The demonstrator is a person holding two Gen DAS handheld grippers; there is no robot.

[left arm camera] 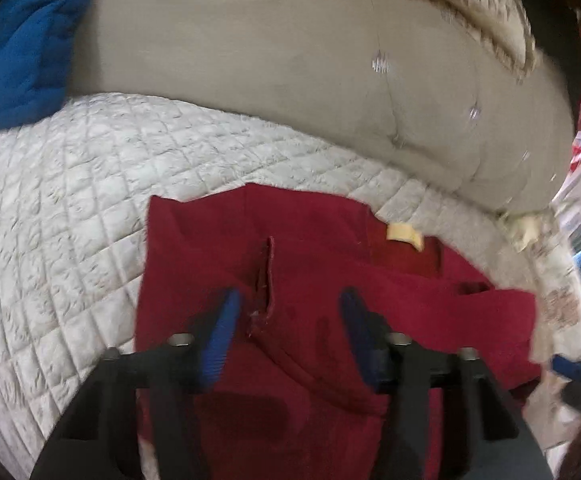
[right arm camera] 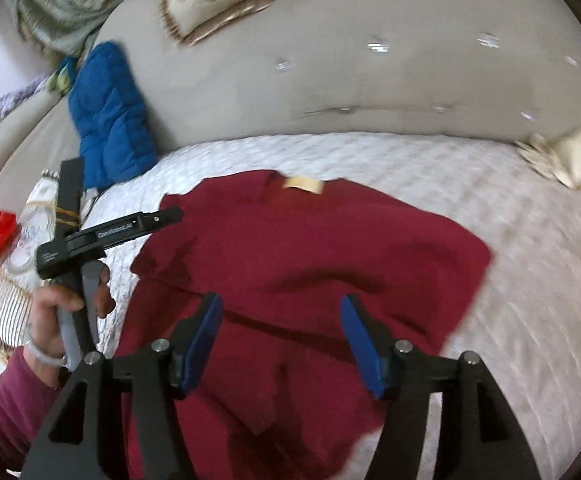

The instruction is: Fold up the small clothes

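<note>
Two grippers over the red top [right arm camera: 302,264], which lies flat on the white quilt [right arm camera: 490,320]. Left gripper [left arm camera: 286,308]: jaws apart, pads clear of the cloth. Right gripper [right arm camera: 280,316]: jaws wide, nothing held. Blue jacket [right arm camera: 110,116] beyond the top's left corner.

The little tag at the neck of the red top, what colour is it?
Pale yellow tag on the dark red top; the right wrist view shows it best.
</note>
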